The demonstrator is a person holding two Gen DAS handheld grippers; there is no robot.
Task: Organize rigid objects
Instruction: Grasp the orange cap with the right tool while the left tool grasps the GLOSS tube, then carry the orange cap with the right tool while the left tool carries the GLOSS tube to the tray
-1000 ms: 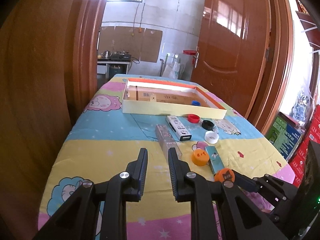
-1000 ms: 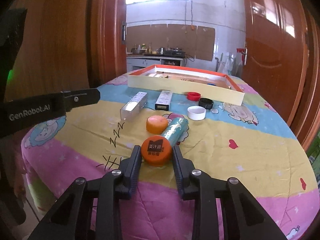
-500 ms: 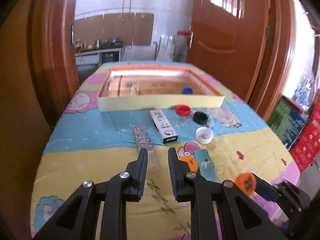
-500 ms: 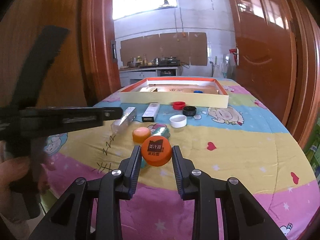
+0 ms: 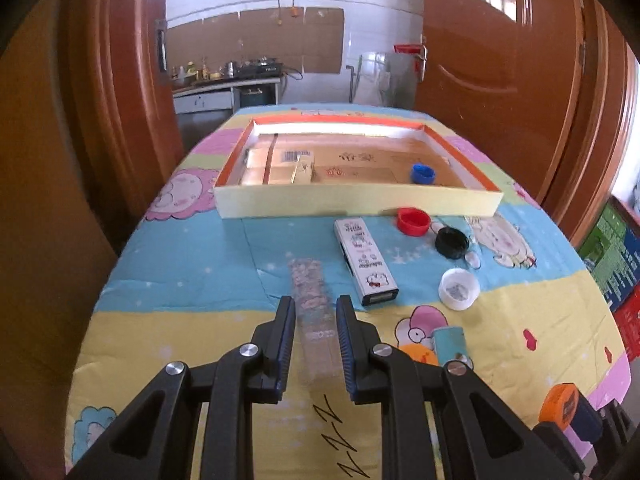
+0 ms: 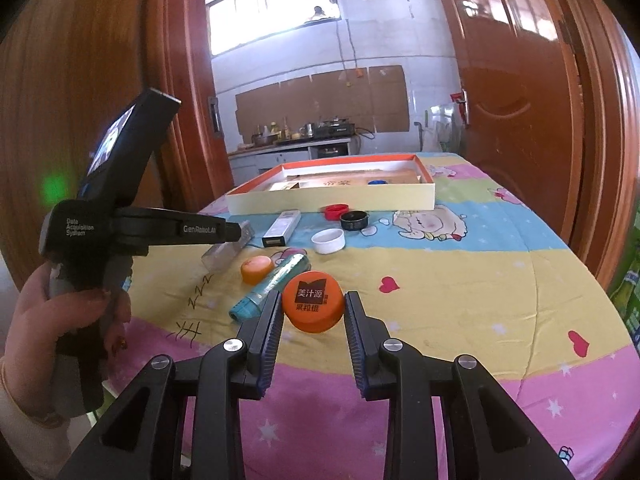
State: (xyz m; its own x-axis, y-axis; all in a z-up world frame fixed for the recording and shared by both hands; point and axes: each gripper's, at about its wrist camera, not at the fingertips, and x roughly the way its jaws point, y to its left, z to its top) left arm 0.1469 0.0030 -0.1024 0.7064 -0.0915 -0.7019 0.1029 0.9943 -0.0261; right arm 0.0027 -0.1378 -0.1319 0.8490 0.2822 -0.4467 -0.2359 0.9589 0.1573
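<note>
Orange and printed with dark characters, the bottle cap is sitting clamped between the fingers of our right gripper, lifted above the cartoon-print tablecloth. We are holding our left gripper with its jaws parted on either side of a clear plastic box that is lying on the cloth; whether the pads are touching it, we cannot tell. Just beside it are lying a white printed box, a teal tube and another orange cap. Red, black and white caps are resting near the shallow cardboard tray, where a blue cap is lying.
</note>
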